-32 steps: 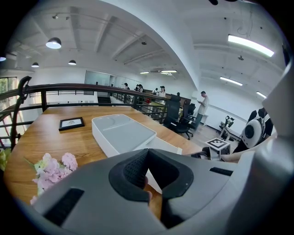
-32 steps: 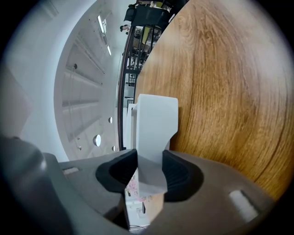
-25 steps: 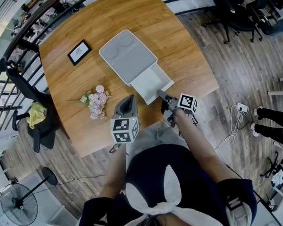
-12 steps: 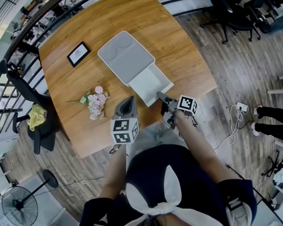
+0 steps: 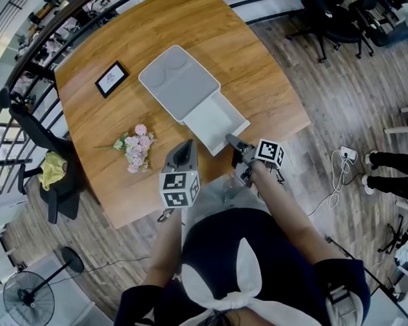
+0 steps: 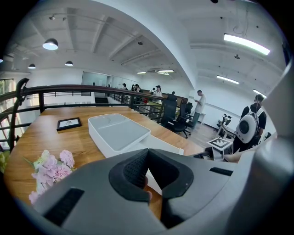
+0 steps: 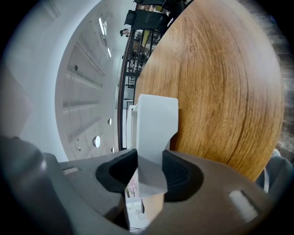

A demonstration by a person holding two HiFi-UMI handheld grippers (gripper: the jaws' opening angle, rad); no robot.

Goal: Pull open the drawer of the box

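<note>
Drawer [image 5: 213, 118] out of box [image 5: 178, 80], right hand-held gripper [image 5: 230, 138] gripping it

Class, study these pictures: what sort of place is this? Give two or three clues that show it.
Probably an open-plan office or workshop, seemingly on a railed upper level. Clues: swivel office chairs on wood flooring, a dark railing behind the wooden table, and ceiling strip lights.

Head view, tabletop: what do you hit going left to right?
picture frame → white box → drawer, pulled out of the box. I skipped the flowers: sideways they overlap both frame and box.
</note>
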